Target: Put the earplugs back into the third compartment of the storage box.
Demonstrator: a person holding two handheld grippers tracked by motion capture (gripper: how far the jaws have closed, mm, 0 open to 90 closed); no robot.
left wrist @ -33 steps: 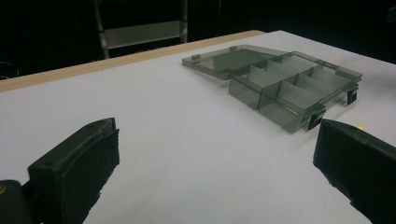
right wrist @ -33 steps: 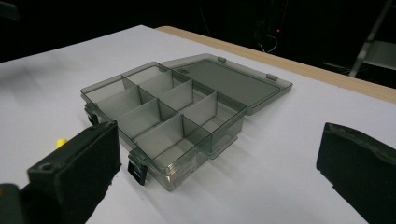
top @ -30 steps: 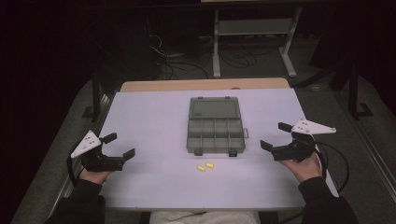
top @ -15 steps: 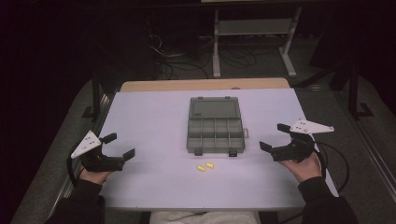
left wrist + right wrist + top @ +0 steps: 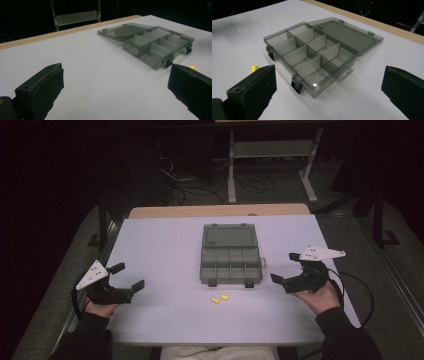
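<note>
Glossy translucent grey plastic organizer box [image 5: 317, 57] on matt table [image 5: 160, 245]

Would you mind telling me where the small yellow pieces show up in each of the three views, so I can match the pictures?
High view: the two yellow pieces lie side by side on the white table, just in front of the open organizer box.
Left gripper view: one yellow tip peeks over the black jaw at right.
Right gripper view: one yellow piece shows beside the jaw at left.
Shared landmark: the box's front latches, nearest the pieces.
</note>
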